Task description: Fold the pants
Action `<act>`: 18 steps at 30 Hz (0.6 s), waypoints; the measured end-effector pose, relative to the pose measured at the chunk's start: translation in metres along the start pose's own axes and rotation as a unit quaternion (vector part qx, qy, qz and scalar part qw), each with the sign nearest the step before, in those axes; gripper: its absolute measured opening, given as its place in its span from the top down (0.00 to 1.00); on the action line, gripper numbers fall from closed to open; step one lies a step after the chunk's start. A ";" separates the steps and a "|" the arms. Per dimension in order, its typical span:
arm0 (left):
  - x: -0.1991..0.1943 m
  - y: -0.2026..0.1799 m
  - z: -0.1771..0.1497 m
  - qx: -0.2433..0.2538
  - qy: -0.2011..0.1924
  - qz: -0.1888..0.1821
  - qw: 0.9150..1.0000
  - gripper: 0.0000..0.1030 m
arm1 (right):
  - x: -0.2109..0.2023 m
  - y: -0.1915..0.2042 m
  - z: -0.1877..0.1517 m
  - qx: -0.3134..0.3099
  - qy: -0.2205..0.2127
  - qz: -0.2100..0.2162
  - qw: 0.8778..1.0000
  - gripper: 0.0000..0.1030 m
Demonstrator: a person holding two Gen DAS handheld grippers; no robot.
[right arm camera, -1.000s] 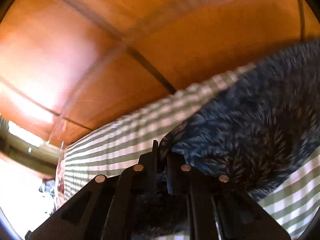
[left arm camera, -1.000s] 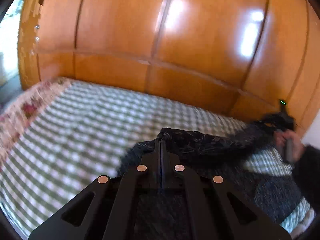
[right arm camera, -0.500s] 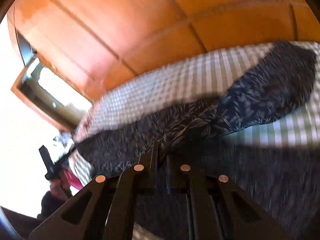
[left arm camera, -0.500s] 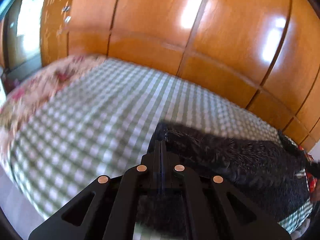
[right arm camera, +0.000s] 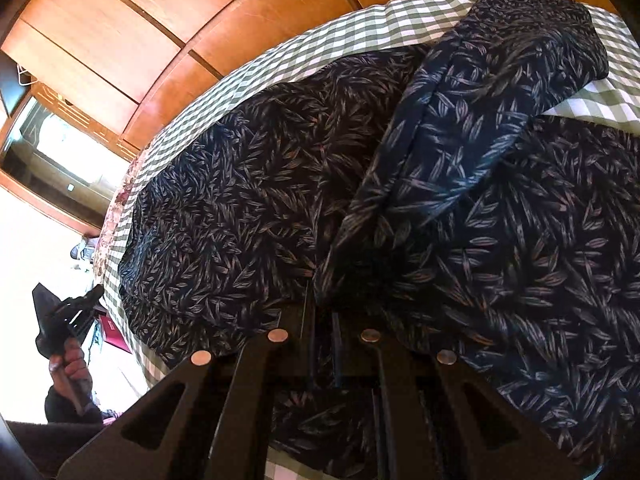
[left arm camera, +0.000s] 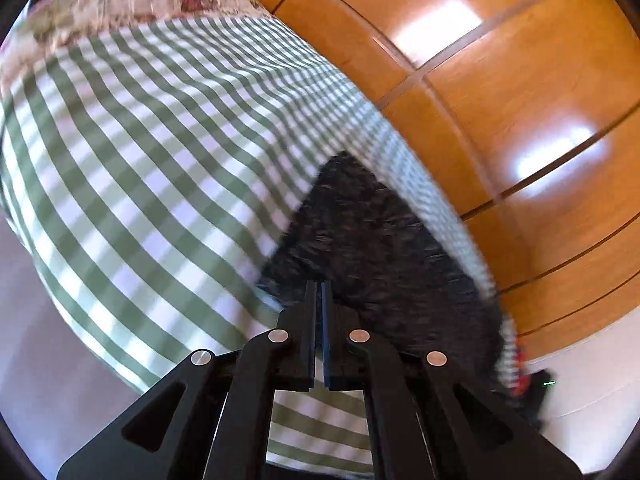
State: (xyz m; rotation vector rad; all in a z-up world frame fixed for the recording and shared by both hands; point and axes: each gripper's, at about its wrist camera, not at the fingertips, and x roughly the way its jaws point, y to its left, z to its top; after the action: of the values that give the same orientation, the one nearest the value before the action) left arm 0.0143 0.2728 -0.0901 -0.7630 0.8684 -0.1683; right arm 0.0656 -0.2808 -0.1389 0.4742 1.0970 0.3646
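Dark navy pants with a leaf print [right arm camera: 248, 200] lie spread over the green-and-white checked bed [right arm camera: 352, 36]. One leg [right arm camera: 480, 92] is folded back across the rest. My right gripper [right arm camera: 323, 300] is low over the pants with its jaws nearly together and fabric bunched at the tips. My left gripper [left arm camera: 319, 286] is nearly shut, with a thin slit between the jaws and nothing in it, at the near edge of the pants [left arm camera: 376, 232]. It also shows in the right wrist view [right arm camera: 68, 316], held off the bed's left side.
A glossy wooden panelled wall [left arm camera: 500, 80] runs along the far side of the bed. A floral bedcover edge [left arm camera: 132, 0] lies at the bed's end. A window [right arm camera: 64, 148] is at the left.
My left gripper has let go of the pants and swung away beside the bed. The pants have dropped flat onto the bed, and my right gripper has come down low over them.
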 end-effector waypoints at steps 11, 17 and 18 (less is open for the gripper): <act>0.059 -0.019 0.000 -0.058 0.046 -0.022 0.997 0.55 | 0.002 -0.008 0.000 0.012 -0.006 0.007 1.000 0.95; 0.055 -0.030 0.011 -0.035 0.006 -0.002 0.999 0.92 | -0.013 0.002 0.002 -0.001 -0.022 0.005 1.000 0.95; 0.050 -0.035 0.011 -0.021 0.000 0.001 1.000 0.93 | -0.021 0.006 0.002 -0.009 -0.029 0.008 1.000 0.95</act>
State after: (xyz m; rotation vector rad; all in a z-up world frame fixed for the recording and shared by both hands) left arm 0.0607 0.2323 -0.0934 -0.8015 0.8742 -0.1492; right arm 0.0585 -0.2869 -0.1190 0.4750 1.0333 0.3734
